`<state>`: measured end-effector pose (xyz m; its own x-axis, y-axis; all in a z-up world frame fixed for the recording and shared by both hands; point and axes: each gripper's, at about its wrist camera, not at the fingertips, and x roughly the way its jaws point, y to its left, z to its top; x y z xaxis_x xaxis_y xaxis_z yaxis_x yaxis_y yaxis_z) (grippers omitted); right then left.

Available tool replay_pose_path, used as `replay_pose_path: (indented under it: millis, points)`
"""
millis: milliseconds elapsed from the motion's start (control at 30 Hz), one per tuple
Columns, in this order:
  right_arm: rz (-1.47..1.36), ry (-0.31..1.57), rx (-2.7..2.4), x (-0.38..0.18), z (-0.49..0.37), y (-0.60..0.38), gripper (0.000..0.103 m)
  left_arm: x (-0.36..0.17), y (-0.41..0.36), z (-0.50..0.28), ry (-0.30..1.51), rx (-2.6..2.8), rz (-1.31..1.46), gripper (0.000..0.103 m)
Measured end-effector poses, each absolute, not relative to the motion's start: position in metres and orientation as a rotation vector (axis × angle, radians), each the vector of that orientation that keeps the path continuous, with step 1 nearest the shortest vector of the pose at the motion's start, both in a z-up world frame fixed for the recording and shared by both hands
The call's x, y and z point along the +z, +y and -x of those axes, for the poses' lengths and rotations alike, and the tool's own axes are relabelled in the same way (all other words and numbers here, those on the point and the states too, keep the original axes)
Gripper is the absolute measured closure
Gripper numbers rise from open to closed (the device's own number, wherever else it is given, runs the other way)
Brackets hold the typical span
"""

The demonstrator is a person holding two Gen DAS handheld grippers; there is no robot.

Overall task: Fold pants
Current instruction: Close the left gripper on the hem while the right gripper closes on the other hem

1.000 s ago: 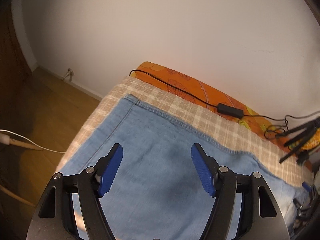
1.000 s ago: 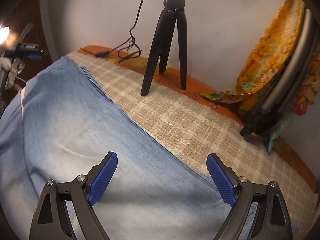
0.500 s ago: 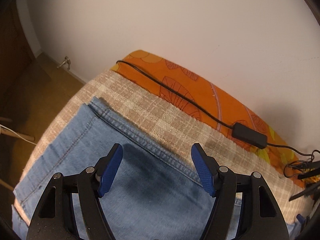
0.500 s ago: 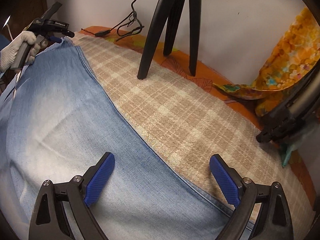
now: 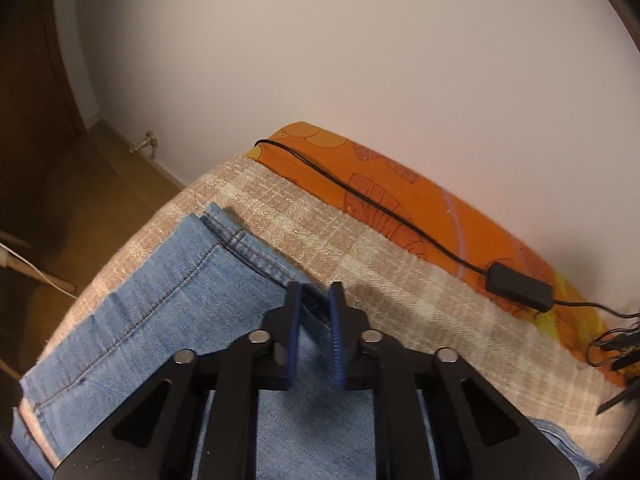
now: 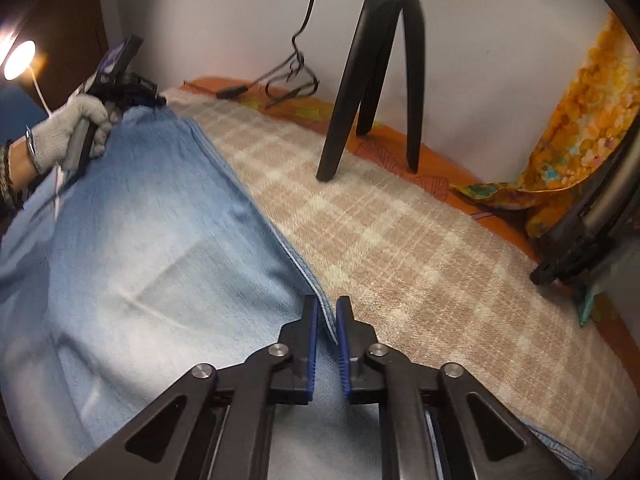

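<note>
I have the pants (image 6: 152, 248) spread flat on the blanket (image 6: 420, 248), a beige checked one that covers the bed, and I take that blanket as my landmark throughout. The denim lies over the blanket's near side, its long far edge running across the blanket's middle and its hem (image 5: 240, 240) close to the blanket's left end. My left gripper (image 5: 314, 300) has just been closing; its jaws are now clamped on the pants' far edge, just beside the hem corner, with a ridge of denim pinched between the blue pads. My right gripper (image 6: 327, 312) has just been closing too, and its jaws are clamped on the same far edge further along, where the denim meets bare blanket. From the right wrist view I can see the gloved left hand (image 6: 68, 136) on its gripper's handle, over the blanket's far left end. Beyond the blanket an orange sheet (image 5: 420, 200) shows along the wall, with a black cable (image 5: 380, 208) and adapter (image 5: 518, 286) lying on it. A black tripod (image 6: 376, 80) stands with one foot on the blanket's far edge and the others on the sheet. I see no containers anywhere on the blanket.
</note>
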<state>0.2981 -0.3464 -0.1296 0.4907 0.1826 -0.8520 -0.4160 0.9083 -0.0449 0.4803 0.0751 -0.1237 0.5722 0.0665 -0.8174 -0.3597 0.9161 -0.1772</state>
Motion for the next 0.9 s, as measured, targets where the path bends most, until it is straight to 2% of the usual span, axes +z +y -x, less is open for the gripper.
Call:
replay_pose_path:
  millis: [267, 300, 333, 367, 400, 433, 600, 700, 767, 800, 833, 900]
  points:
    - [0.187, 0.885, 0.419, -0.078, -0.256, -0.347, 0.100, -0.114, 0.086, -0.473, 0.907, 0.224, 0.383, 0.099]
    - [0.199, 0.874, 0.430, -0.074, -0.248, -0.343, 0.100, -0.110, 0.086, -0.471, 0.901, 0.227, 0.398, 0.091]
    - [0.211, 0.868, 0.442, -0.070, -0.240, -0.339, 0.100, -0.108, 0.085, -0.471, 0.909, 0.223, 0.414, 0.074]
    - [0.225, 0.864, 0.455, -0.068, -0.233, -0.335, 0.100, -0.105, 0.082, -0.472, 0.918, 0.208, 0.433, 0.065]
    - [0.234, 0.863, 0.459, -0.067, -0.228, -0.332, 0.100, -0.106, 0.077, -0.472, 0.928, 0.199, 0.438, 0.049]
    - [0.237, 0.861, 0.466, -0.066, -0.224, -0.328, 0.100, -0.108, 0.070, -0.475, 0.952, 0.195, 0.425, 0.042]
    - [0.236, 0.860, 0.539, -0.063, -0.194, -0.312, 0.101, -0.128, 0.038, -0.488, 1.078, 0.232, 0.288, 0.041]
    - [0.227, 0.876, 0.584, -0.065, -0.172, -0.308, 0.101, -0.132, 0.027, -0.486, 1.061, 0.257, 0.224, 0.036]
    - [0.219, 0.897, 0.606, -0.069, -0.159, -0.306, 0.103, -0.134, 0.024, -0.482, 1.027, 0.255, 0.194, 0.037]
    - [0.218, 0.906, 0.617, -0.072, -0.153, -0.304, 0.103, -0.134, 0.024, -0.478, 1.007, 0.253, 0.190, 0.046]
    - [0.209, 0.916, 0.635, -0.074, -0.147, -0.302, 0.103, -0.133, 0.026, -0.471, 0.975, 0.259, 0.191, 0.068]
    - [0.219, 0.918, 0.643, -0.077, -0.138, -0.298, 0.103, -0.131, 0.037, -0.460, 0.944, 0.250, 0.223, 0.086]
